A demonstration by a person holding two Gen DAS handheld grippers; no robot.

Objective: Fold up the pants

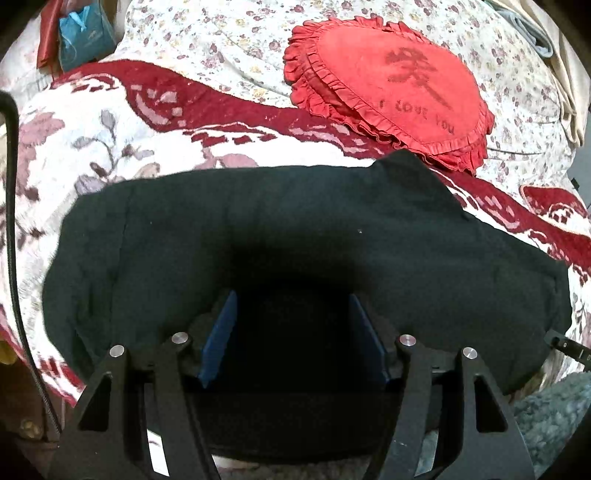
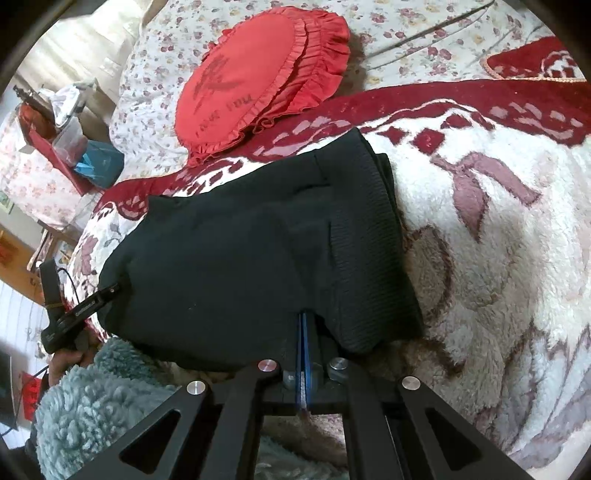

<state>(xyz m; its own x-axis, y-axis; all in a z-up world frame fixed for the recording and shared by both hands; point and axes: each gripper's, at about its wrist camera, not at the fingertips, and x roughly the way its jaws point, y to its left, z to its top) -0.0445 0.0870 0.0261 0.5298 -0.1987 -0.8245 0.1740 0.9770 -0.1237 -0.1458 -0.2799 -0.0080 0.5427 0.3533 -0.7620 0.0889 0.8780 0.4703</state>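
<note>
One pair of black pants lies folded into a broad, soft slab on a bed, on top of a fleecy blanket. The pants are a matte knit; in the right wrist view a ribbed band runs down their right edge, and two layers show at the top corner. Their outline is roughly oblong with rounded, slumped ends.

The blanket is thick and woolly, cream with dark red borders and dusty mauve flowers. Beyond it is a thinner cotton quilt, pale with many small printed blossoms. On the quilt rests one round red cushion with two rows of frilled edging and darker lettering on its face; its frill touches the blanket's border, just beside the far corner of the pants.

The left hand-held gripper stands over the near edge of the pants with its two blue flat pads set well apart, nothing pressed between them. Its black arms are angular plates with triangular cut-outs and four silver pin heads.

The right hand-held gripper has its blue pads pressed together, with the near hem of the pants at their tips; whether cloth is pinched between them cannot be told. A shaggy grey-green sleeve shows at lower left of that view.

A teal box sits at the bed's far edge beside red packaging.
</note>
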